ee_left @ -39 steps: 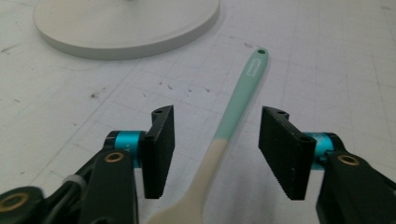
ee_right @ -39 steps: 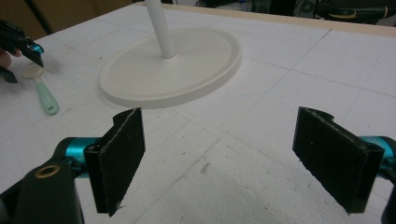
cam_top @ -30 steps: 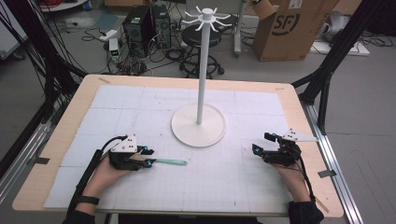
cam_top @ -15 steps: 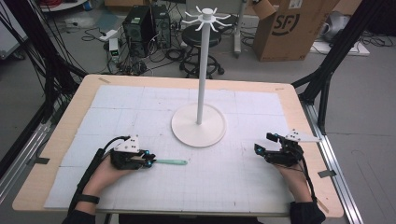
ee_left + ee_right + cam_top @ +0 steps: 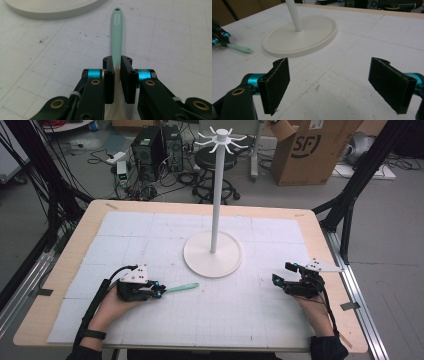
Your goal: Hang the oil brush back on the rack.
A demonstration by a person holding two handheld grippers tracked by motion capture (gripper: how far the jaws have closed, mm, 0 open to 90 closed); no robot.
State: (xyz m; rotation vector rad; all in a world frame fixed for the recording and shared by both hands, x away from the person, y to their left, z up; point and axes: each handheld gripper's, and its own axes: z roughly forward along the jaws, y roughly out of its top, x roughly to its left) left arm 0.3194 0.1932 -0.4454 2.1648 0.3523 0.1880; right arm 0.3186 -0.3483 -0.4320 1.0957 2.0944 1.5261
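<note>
While left gripper (image 5: 159,291) keeps clamping spatula (image 5: 182,287), nothing moved.

- The left gripper (image 5: 159,291) sits low over the table (image 5: 65,270), held in the person's left hand (image 5: 112,305), its jaws pointing to the right.
- Its jaws are drawn close together, clamped on the mint-green spatula (image 5: 116,35).
- The right gripper (image 5: 276,280) rests in the right hand (image 5: 310,302), pointing left.
- Its jaws stand wide apart with nothing between them.
- Both forearms enter from the table's near edge.
</note>
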